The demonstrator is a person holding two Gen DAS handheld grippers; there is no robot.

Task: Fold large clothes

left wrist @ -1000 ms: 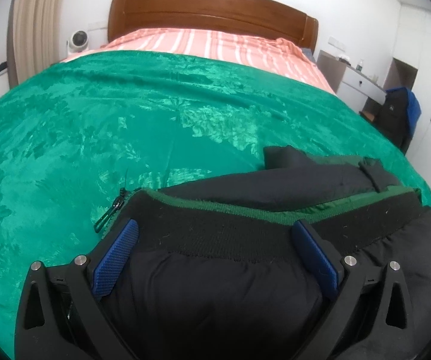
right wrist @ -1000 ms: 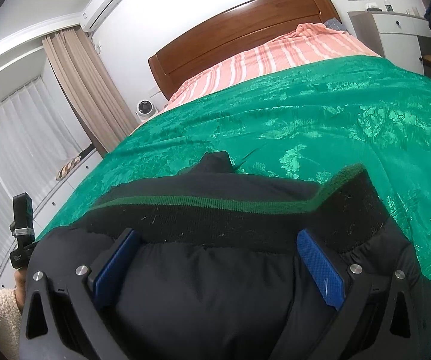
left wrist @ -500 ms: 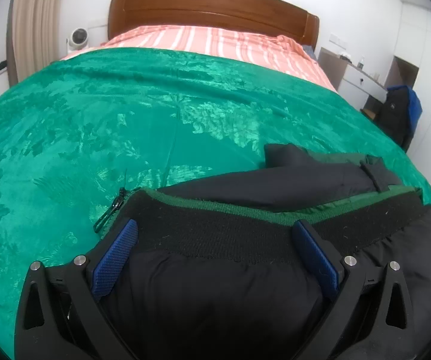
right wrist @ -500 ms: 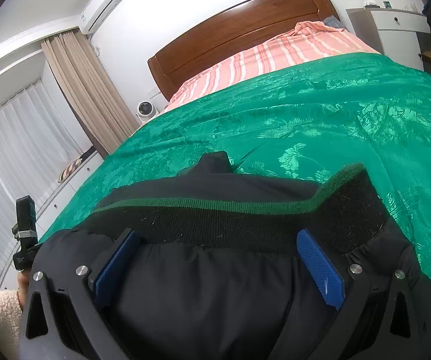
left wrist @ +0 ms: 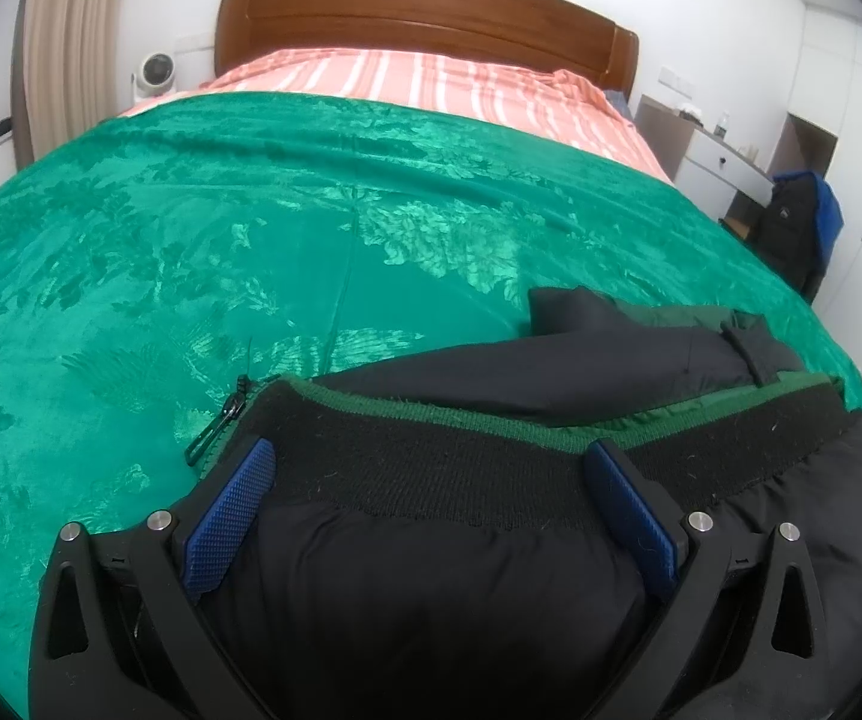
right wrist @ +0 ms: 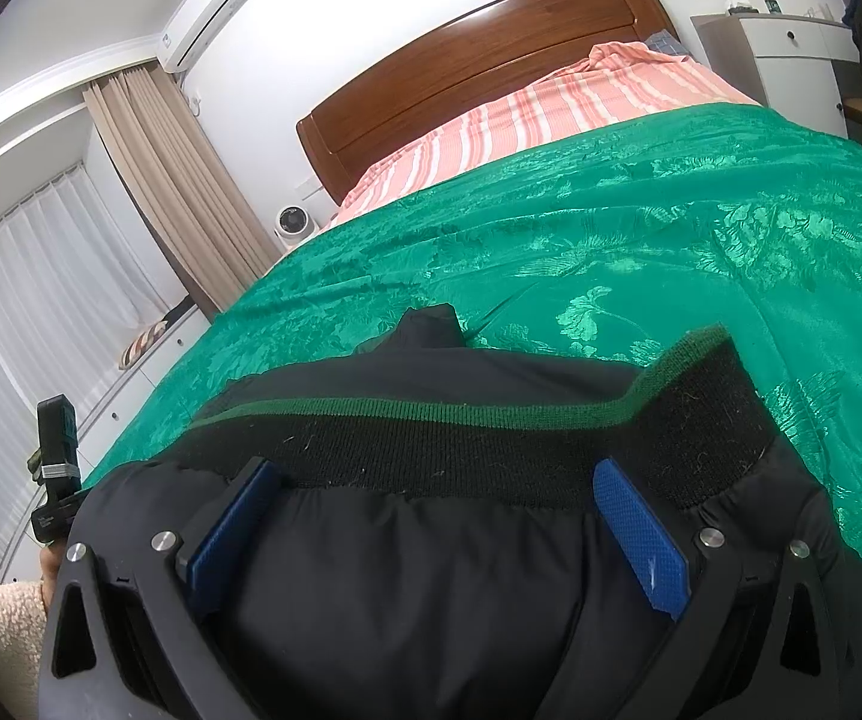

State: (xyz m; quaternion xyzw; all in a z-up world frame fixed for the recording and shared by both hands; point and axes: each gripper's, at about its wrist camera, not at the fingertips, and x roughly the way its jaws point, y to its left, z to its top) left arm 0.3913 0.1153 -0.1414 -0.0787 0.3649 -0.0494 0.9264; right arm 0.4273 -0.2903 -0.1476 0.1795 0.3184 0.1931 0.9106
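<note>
Jacket [left wrist: 431, 588] is bulging between both wide-spread grippers, left [left wrist: 431, 510] and right [right wrist: 436, 516]; probably nothing's pinched, so it's risking sliding off the bedspread [left wrist: 191, 252].

A black jacket [left wrist: 431, 588] with a dark green-edged hem lies on an emerald floral bedspread [left wrist: 251, 252], beyond it coral-and-white striped sheets [left wrist: 419, 75] and a brown headboard [left wrist: 425, 6].

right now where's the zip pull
In the left wrist view, the zip pull lies on the green bedspread, at the jacket hem's left end, beside the left tool.
</note>
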